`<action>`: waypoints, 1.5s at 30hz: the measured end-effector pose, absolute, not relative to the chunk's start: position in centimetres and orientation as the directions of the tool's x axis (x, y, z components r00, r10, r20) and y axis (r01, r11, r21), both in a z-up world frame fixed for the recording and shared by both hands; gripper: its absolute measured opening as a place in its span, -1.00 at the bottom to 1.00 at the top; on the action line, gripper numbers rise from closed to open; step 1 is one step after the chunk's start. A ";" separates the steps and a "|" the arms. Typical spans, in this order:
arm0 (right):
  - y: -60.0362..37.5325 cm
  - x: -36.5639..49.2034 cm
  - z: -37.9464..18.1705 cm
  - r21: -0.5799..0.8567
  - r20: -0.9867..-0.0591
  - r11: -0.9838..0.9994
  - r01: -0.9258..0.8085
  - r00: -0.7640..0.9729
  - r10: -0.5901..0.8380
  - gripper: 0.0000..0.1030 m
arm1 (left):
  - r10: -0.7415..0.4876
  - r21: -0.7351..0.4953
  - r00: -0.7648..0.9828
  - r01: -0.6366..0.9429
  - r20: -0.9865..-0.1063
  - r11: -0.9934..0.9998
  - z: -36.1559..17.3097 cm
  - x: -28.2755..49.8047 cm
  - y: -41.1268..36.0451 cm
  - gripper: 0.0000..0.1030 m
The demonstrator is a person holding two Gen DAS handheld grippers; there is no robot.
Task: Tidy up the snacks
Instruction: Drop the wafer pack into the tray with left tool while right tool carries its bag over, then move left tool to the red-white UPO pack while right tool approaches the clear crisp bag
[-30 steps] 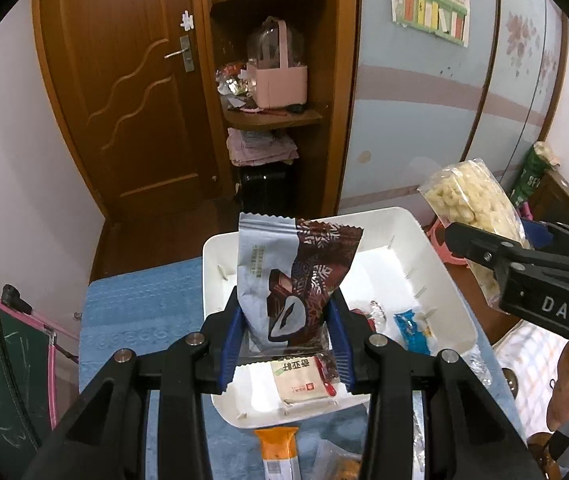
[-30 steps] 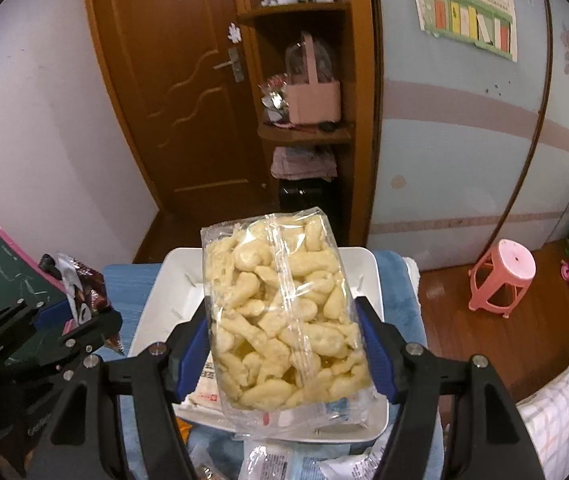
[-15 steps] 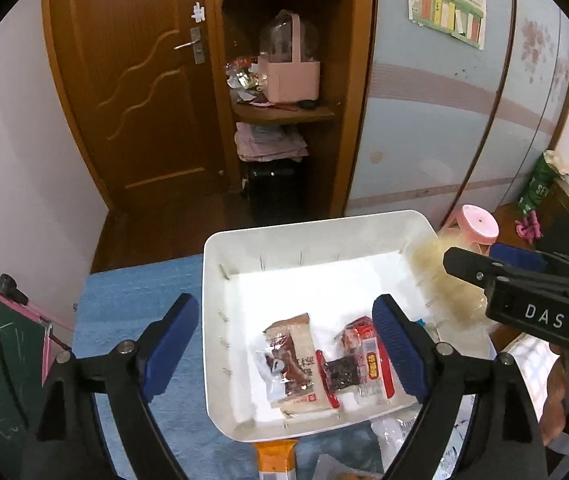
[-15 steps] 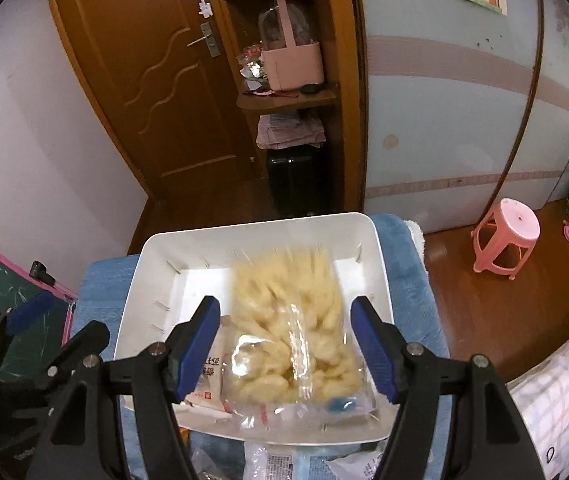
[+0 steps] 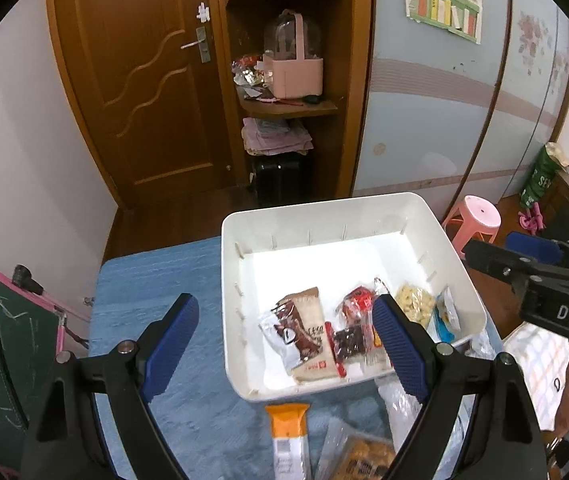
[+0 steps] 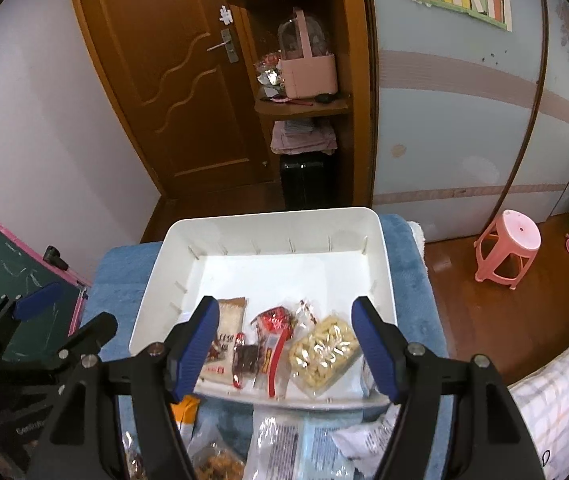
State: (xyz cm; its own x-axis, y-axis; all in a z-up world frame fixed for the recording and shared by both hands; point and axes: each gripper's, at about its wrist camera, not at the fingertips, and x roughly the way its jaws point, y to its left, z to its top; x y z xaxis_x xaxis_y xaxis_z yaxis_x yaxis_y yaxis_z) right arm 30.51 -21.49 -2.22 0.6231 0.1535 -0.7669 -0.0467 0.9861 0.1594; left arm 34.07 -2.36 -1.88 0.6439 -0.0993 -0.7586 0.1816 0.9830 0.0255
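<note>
Both tools point(image 5: 284, 344) point(image 6: 284, 344) tilted down, gaping, empty

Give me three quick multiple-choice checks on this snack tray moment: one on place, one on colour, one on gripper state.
1. Where does the clear bag of pale puffed snacks lie?
A. in the white tray
B. on the pink stool
C. between the right gripper's pads

2. What colour is the top of the packet on the blue cloth just in front of the tray?
A. green
B. orange
C. purple

3. How do the left gripper and right gripper stand?
A. both clamped on bags
B. only the left one holds a bag
C. both open and empty

Answers: 1 A, the bag rests on the tray floor near the right wall; 2 B, its upper end is orange; 3 C, blue pads stand apart with nothing gripped.
</note>
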 end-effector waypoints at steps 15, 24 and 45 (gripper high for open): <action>-21.5 21.8 2.2 0.144 -0.728 0.987 -0.077 0.667 0.159 0.35 | -0.127 0.040 0.685 0.222 -0.717 0.974 2.6 23.5 -0.2 0.71; -21.4 16.1 0.7 0.098 -0.736 0.987 -0.127 0.659 0.158 0.35 | -0.156 0.032 0.655 0.266 -0.739 0.963 1.3 16.6 1.1 0.71; -28.3 8.5 -14.8 0.110 -0.844 0.982 0.153 0.536 0.011 0.35 | -0.086 -0.106 0.435 -0.023 -0.896 0.994 -16.8 10.0 8.7 0.71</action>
